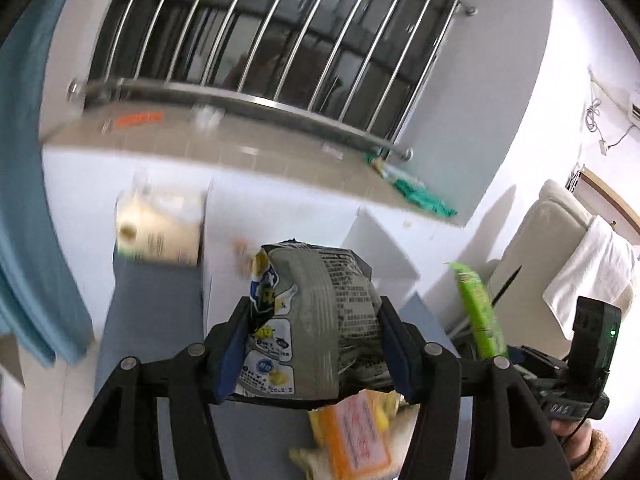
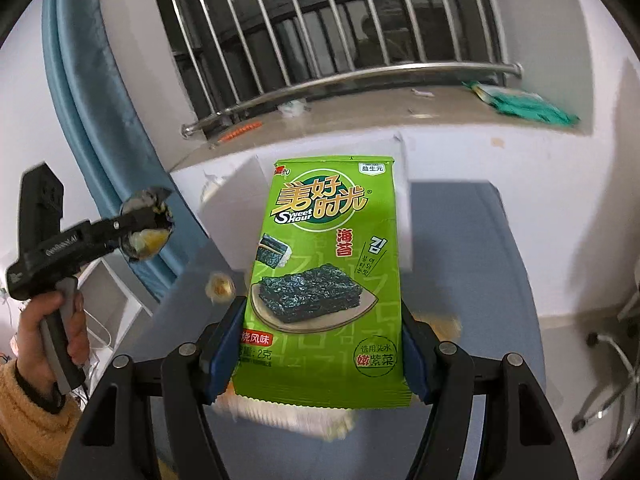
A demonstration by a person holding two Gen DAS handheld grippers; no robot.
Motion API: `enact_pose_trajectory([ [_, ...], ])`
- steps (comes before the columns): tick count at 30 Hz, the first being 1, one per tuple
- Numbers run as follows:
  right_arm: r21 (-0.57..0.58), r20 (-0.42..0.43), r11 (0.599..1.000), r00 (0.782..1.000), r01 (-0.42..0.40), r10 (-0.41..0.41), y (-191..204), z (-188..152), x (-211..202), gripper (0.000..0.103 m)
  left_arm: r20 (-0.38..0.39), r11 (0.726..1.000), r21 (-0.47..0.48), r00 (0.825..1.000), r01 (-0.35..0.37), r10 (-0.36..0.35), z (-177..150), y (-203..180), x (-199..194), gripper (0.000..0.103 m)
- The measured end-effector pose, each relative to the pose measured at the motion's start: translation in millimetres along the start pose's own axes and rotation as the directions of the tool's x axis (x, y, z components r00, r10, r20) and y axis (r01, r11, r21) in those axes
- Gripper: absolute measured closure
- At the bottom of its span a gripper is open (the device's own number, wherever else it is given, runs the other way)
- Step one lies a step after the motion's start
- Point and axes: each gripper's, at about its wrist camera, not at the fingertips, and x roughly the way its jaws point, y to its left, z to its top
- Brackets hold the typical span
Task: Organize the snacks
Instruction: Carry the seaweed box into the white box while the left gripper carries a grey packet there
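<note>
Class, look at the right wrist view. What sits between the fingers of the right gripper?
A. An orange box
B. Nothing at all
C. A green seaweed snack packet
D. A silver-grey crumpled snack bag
C: the right gripper has its blue-padded fingers pressed against both edges of the green seaweed snack packet, which stands upright between them.

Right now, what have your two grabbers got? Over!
Left gripper jaws clamped on crinkled grey snack bag. Right gripper jaws clamped on green seaweed packet. Both held above the table, nothing blocking.
</note>
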Motion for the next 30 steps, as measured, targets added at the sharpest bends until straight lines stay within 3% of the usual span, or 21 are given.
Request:
enact_pose_trajectory([
  [6,-0.003,-0.008,1.0,1.0,-0.014,0.014,10,67,48,0.03,0.003,0.996,0.072,0.999,-0.044,0.044,58,-5,59,0.039],
  [14,-0.002,-0.069,0.999,0.997,0.042,-0.042,-2,132,121,0.03,-0.057,0.992,0.083,0.994,-0.093,0.098,94,3,123,0.039],
  [18,0.013,-0.097,0.998,0.993,0.069,-0.068,-15,142,143,0.028,-0.091,0.988,0.093,0.987,-0.125,0.133,98,10,143,0.034],
  [20,0.021,-0.118,0.999,0.992,0.05,-0.048,-21,143,153,0.018,-0.119,0.988,0.087,0.984,-0.126,0.136,95,13,148,0.001],
  [21,0.023,-0.128,0.999,0.991,0.043,-0.04,-23,142,156,0.004,-0.121,0.991,0.079,0.985,-0.112,0.121,93,16,149,0.0],
  [22,0.014,-0.122,0.999,0.992,0.043,-0.041,-24,140,157,0.0,-0.119,0.99,0.078,0.985,-0.116,0.125,92,17,148,0.0],
  [30,-0.048,-0.073,0.997,0.995,0.068,-0.071,-17,130,135,0.0,-0.134,0.985,0.067,0.977,-0.16,0.168,79,24,134,0.0],
])
